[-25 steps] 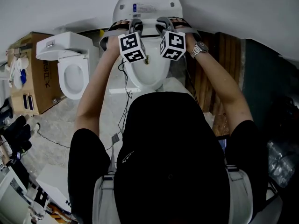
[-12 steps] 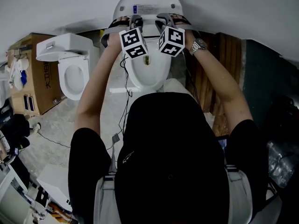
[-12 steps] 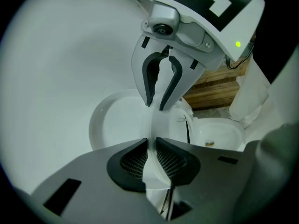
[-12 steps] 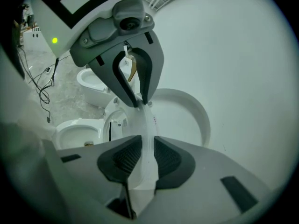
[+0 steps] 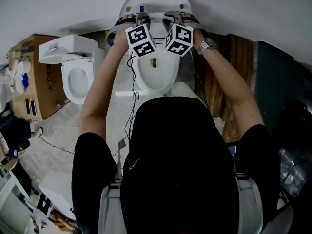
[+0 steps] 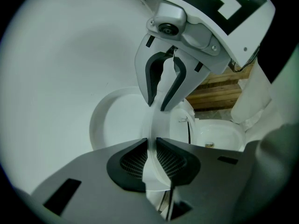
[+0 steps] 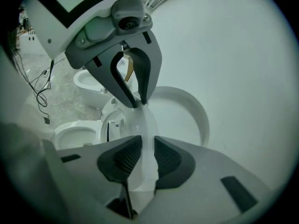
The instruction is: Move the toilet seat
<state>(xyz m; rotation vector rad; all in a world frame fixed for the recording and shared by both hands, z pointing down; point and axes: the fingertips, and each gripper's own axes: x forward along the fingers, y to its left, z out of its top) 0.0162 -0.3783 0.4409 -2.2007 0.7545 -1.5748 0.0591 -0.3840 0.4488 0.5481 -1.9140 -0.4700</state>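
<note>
A white toilet stands at the top middle of the head view, its lid (image 5: 155,4) upright against the wall and its bowl (image 5: 155,74) open below. The thin white toilet seat (image 6: 158,125) is lifted off the bowl and stands on edge. My left gripper (image 6: 152,148) is shut on its rim, pads pressing both faces. My right gripper (image 7: 147,146) is shut on the same rim (image 7: 142,122) just beside it. From the head view both grippers (image 5: 141,19) (image 5: 171,18) sit side by side below the lid, and their marker cubes hide most of the seat.
A second white toilet (image 5: 73,74) stands to the left beside a cardboard box (image 5: 36,82). A wooden pallet (image 5: 236,62) lies right of the bowl. Black cables (image 5: 129,106) trail over the floor on the left. The white wall is close behind the lid.
Both grippers have moved a little up and toward the lid, carrying the seat rim with them. The bowl's drain, partly covered before, now shows below the marker cubes.
</note>
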